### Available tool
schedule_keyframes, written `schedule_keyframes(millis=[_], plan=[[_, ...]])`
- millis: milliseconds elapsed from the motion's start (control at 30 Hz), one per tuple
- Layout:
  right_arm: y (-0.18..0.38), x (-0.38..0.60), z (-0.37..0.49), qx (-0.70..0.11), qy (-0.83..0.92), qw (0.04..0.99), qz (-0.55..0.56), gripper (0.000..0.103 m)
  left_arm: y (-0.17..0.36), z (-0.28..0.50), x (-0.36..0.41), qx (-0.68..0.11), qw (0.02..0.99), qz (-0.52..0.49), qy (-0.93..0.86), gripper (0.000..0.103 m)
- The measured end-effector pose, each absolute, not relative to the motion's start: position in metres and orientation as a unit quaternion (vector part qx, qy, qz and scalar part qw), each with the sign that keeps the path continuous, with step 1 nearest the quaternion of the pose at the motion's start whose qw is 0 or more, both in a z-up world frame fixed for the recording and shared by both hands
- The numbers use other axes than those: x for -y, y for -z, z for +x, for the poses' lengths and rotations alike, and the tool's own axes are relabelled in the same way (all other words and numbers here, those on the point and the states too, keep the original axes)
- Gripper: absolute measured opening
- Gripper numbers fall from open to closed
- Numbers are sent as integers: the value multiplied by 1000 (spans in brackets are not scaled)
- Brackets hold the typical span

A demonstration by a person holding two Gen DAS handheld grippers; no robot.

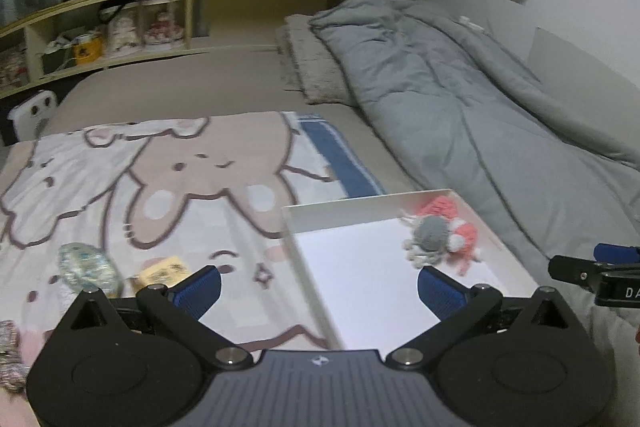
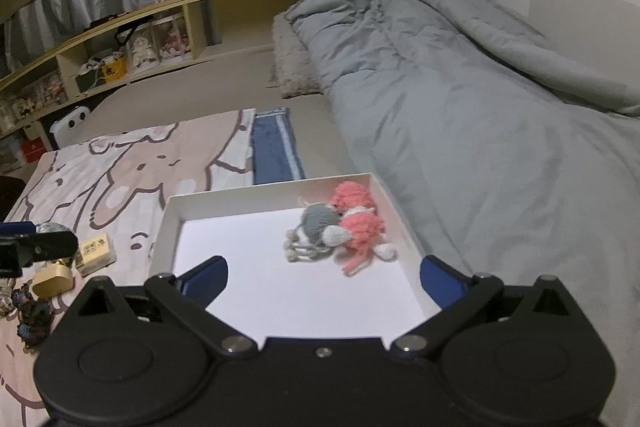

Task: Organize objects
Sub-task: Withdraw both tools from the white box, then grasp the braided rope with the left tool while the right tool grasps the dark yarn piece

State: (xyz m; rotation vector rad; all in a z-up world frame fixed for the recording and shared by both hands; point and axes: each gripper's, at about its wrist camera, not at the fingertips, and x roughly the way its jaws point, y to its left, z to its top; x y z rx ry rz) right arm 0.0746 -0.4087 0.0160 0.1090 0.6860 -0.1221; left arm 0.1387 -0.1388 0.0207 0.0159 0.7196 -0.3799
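Grey (image 2: 318,221) & pink crochet toys (image 2: 360,223) touching, far-right corner of white tray (image 2: 170,223).

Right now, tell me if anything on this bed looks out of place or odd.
Nothing looks spilled or damaged. The grey knitted toy and pink knitted toy lie in a heap in the white box's far corner, while a yellow carton and other small items are loose on the cartoon blanket, outside the box.

Ahead of the right tool, a white box (image 2: 280,195) holds a grey knitted toy (image 2: 318,221) touching a coral-pink and white one (image 2: 360,227). To its left lies a blanket (image 1: 160,179) printed with beige cartoon animals outlined in brown. A grey quilt (image 2: 480,107) lies on the right.
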Motion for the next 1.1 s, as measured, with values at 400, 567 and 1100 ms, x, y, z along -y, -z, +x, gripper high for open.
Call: schedule_keyframes(millis=[400, 567, 1100], plan=[[-16, 337, 105, -324, -12, 944, 60, 103, -33, 141, 43, -330, 936, 16, 120, 103], [-13, 299, 115, -325, -51, 942, 68, 103, -35, 139, 4, -327, 941, 20, 82, 103], [2, 208, 134, -317, -140, 933, 99, 103, -7, 140, -102, -353, 935, -21, -31, 98]])
